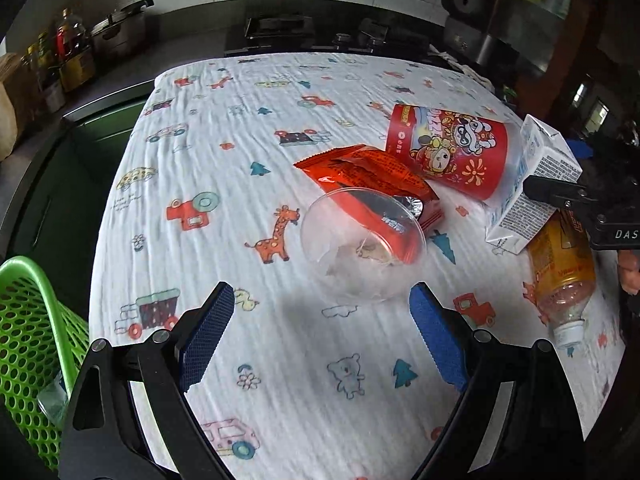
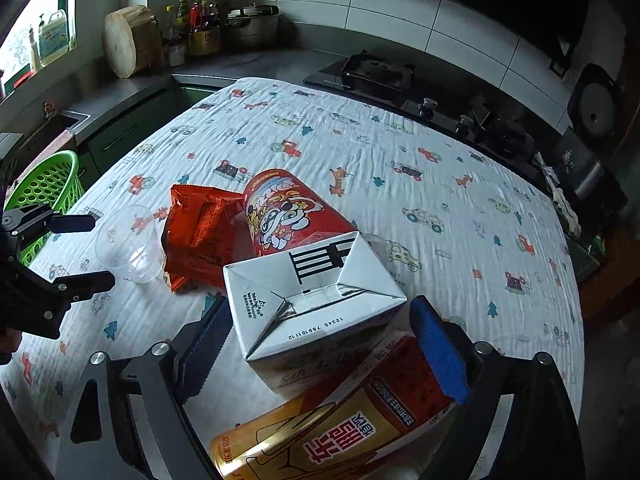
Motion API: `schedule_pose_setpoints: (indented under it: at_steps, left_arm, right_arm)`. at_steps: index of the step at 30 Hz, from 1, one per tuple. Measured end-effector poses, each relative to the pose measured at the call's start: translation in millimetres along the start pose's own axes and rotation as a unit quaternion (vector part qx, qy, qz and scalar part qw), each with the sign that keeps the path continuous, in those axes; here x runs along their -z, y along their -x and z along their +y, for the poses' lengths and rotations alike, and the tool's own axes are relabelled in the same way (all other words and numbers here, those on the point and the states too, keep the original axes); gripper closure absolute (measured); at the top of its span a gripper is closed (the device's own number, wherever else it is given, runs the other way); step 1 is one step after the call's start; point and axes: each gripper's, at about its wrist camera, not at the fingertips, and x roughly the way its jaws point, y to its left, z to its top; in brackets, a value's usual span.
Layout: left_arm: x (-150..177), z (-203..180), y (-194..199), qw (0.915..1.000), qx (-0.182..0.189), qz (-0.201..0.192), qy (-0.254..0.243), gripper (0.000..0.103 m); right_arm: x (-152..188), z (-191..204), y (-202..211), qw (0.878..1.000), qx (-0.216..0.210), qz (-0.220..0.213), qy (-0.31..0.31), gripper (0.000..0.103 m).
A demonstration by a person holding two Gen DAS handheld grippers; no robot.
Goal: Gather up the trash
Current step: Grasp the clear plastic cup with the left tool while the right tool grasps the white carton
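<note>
Trash is all heaped together on the printed tablecloth, and the green basket waits at the lower left of the left wrist frame, so you're probably meant to ferry pieces over there one at a time.

Your left gripper has its jaws spread wide with nothing between them. The clear plastic cup lies tipped on its side just above them at centre frame, mouth toward you, resting against the orange snack wrapper. It looks thin and easy to crush, so go gentle.

Your right gripper is also apart, but here the white carton sits right between the blue pads. The left pad looks close to or touching its edge; the right one is clear of it. The carton leans on the red paper cup above it and the yellow bottle at the bottom, so closing on it may shift the pile.
</note>
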Motion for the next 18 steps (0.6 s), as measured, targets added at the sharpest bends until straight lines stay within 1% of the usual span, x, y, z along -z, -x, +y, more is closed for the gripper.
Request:
schedule_pose_setpoints:
  at_steps: [1, 2, 6, 8, 9, 11, 13, 18]
  left_arm:
    - [-2.1, -3.1, -2.4, 1.0000, 0.004, -0.001, -0.005, 0.015]
    - [-4.2, -6.3, -4.8, 0.9999, 0.005, -0.002, -0.011, 0.015]
    - [-9.3, -16.7, -12.5, 0.9994, -0.003, -0.007, -0.034, 0.015]
    - [-10.3, -20.3, -13.9, 0.9991, -0.002, -0.013, -0.040, 0.017]
    - [-9.9, -21.0, -14.2, 0.9990, 0.002, -0.015, -0.042, 0.020]
    - [-9.0, -21.6, -16.2, 0.9990, 0.012, -0.012, -0.041, 0.035]
    - [-7.7, -20.1, -17.9, 0.9991, 0.021, -0.009, -0.036, 0.044]
    - [-2.0, -15.7, -9.9, 0.9991, 0.024, -0.019, -0.030, 0.044]
  right_arm:
    - [0.4, -0.7, -0.2, 1.000, -0.003, 0.000, -0.002, 0.026]
    - [0.5, -1.3, -0.2, 1.000, -0.008, 0.000, -0.004, 0.031]
    - [1.4, -1.4, 1.8, 1.000, -0.006, -0.001, -0.003, 0.031]
    - [2.0, -2.2, 3.7, 1.000, -0.006, -0.003, -0.003, 0.031]
    - [2.0, -2.7, 4.8, 1.000, -0.006, -0.003, -0.004, 0.031]
    - [2.4, -3.3, 8.9, 1.000, -0.006, -0.005, -0.006, 0.031]
    - [2.7, -3.7, 15.1, 1.000, -0.008, -0.009, -0.009, 0.031]
    - [2.7, 0.6, 33.9, 1.000, -0.015, -0.022, -0.009, 0.031]
